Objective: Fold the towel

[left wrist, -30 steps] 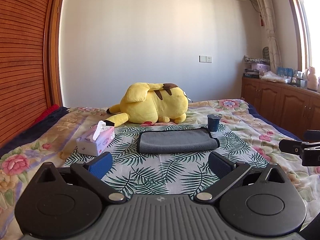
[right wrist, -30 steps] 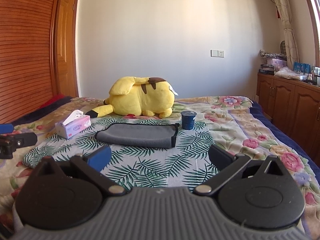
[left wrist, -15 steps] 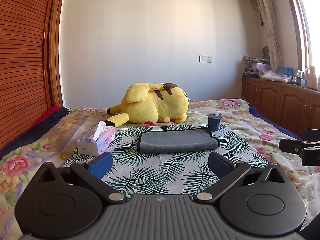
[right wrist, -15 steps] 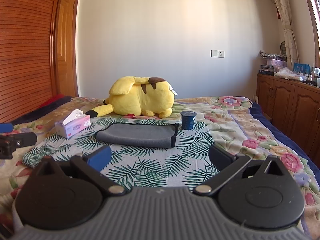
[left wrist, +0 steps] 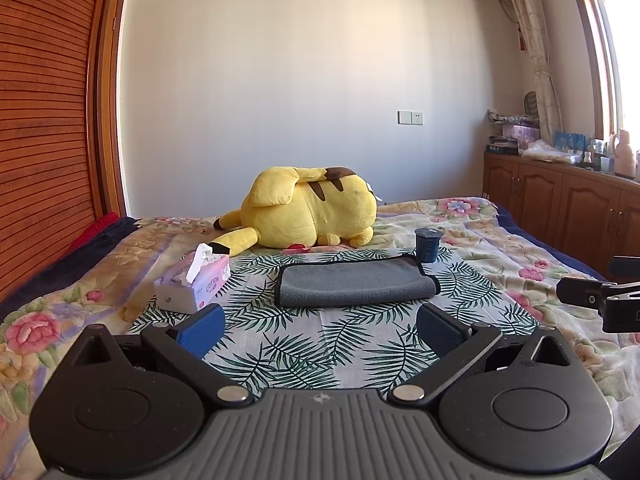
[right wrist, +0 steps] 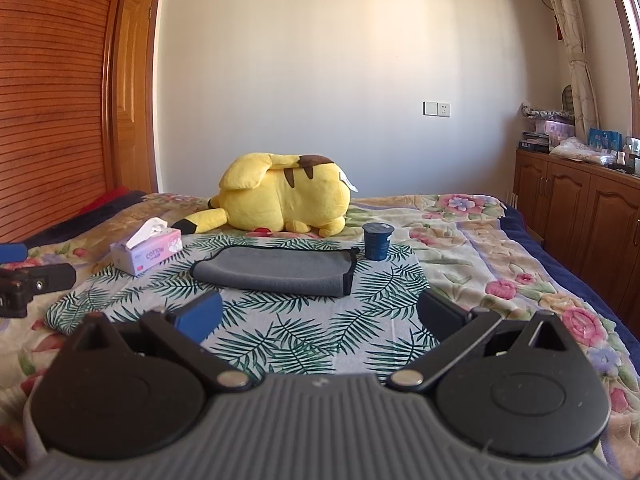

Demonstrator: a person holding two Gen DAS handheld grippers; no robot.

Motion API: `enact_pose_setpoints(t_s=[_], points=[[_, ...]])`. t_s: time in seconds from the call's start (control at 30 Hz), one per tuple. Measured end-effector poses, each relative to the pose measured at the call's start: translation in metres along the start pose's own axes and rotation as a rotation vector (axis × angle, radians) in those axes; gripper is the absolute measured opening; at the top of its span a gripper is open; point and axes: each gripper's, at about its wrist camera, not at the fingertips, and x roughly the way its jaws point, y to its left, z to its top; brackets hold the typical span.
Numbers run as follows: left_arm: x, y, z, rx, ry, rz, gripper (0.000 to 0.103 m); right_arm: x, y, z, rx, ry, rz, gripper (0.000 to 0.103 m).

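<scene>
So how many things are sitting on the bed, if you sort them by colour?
Yellow: 1, the plush toy
Grey: 1, the towel
Dark blue: 1, the cup
Pink and white: 1, the tissue box
Total: 4

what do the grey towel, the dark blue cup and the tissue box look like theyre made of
Grey towel: soft, matte, short-pile cloth, probably microfibre, with a black stitched edge; it lies limp in a fold.
Dark blue cup: smooth, rigid walls with a slight sheen, likely plastic, though coated paper is possible.
Tissue box: soft printed pack, probably thin plastic film, with a white paper tissue sticking out of the top.
</scene>
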Motion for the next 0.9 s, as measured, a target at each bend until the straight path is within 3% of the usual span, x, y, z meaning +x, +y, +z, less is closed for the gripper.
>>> enact_pose_setpoints(t_s=[0.9], points=[[-0.0003,-0.0019,-0.0005,0.006,-0.001,0.001,0.087,-0.0002,0.0010,-0.0003,-0.002,-0.001,-0.001,0.103]])
